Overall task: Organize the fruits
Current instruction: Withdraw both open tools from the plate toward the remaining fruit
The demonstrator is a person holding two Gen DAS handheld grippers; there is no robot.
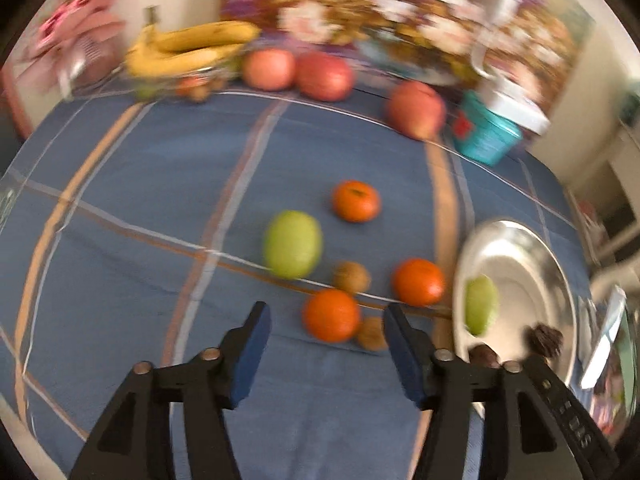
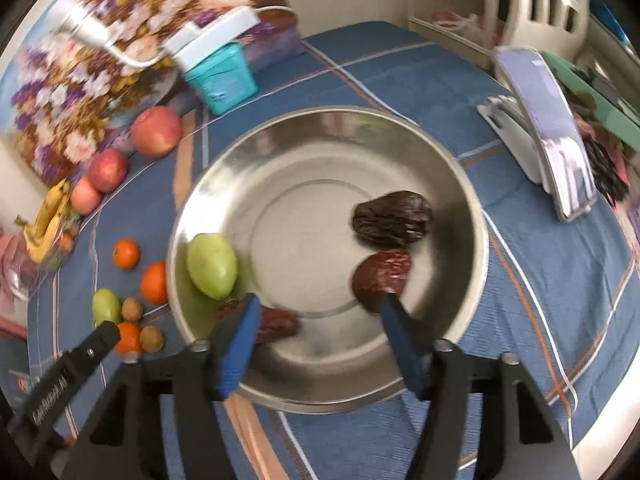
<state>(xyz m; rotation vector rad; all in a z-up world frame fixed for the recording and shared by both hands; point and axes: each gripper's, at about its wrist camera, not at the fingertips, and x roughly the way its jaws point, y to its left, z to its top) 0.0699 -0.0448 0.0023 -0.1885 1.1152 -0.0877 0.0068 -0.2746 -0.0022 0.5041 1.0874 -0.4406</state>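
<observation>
Teal tub (image 2: 222, 80) with white lid, far edge of blue plaid tablecloth (image 1: 160, 184); phone on white stand (image 2: 548, 128) (right side).

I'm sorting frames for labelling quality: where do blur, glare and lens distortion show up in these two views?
Left wrist view: motion blur smears the bananas and apples, the nearer orange is softer-edged, and the tablecloth stripes bow from fisheye. Right wrist view: the steel plate shows broad glare, background flowers are smeared, and the dark dates stay fairly readable.
</observation>
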